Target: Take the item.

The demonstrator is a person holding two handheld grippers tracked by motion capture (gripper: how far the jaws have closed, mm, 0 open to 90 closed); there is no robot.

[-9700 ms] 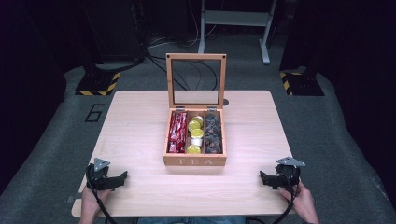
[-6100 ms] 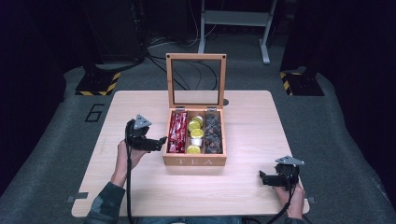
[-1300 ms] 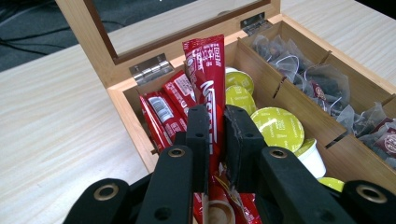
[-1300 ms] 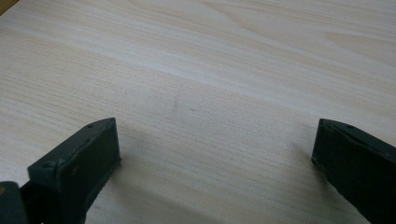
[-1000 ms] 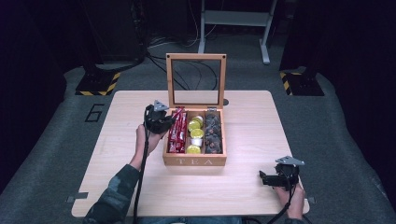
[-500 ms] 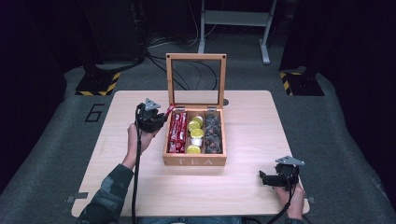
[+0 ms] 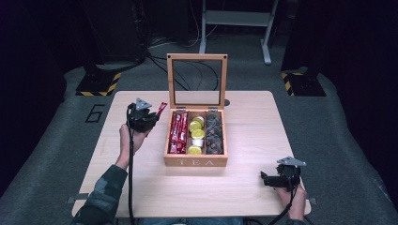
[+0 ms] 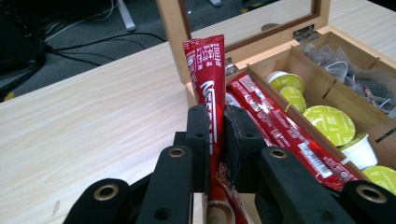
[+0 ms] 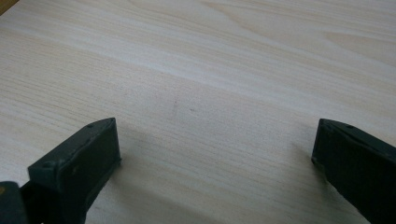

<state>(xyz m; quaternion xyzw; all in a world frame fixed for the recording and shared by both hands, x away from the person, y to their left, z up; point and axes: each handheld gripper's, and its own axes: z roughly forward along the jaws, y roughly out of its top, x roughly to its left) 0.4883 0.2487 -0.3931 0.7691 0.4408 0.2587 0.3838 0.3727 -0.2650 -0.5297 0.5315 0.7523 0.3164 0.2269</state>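
Floor left of the table has a painted "6" (image 7: 96,113). Box front is marked "TEA" (image 7: 195,162). Stick packet print is white on red, not legible here.

Left gripper (image 7: 151,116) is off the box's left wall, toward the table's (image 7: 141,187) far-left part, held above the surface in the left hand (image 7: 129,138). Jaws are clamped together on a red stick packet (image 8: 208,79); in the left gripper view the packet stands up between the pads, its top end well past the jaw tips. In the high view that free end (image 7: 162,108) pokes out toward the lid's left post.

Wooden tea box (image 7: 195,161) sits mid-table, glass lid (image 7: 197,79) standing upright at the far side. Three compartments: left has more red stick packets (image 7: 178,132) lying lengthwise, middle has yellow-green lidded pods (image 7: 197,135) plus a white one (image 8: 359,150), right has dark clear-wrapped tea bags (image 7: 214,136).

Right gripper (image 7: 266,179) is at the table's near-right corner, held by the right hand (image 7: 292,202). Jaws are wide apart, nothing between them; right gripper view has bare wood grain (image 9: 210,93) under the gap.
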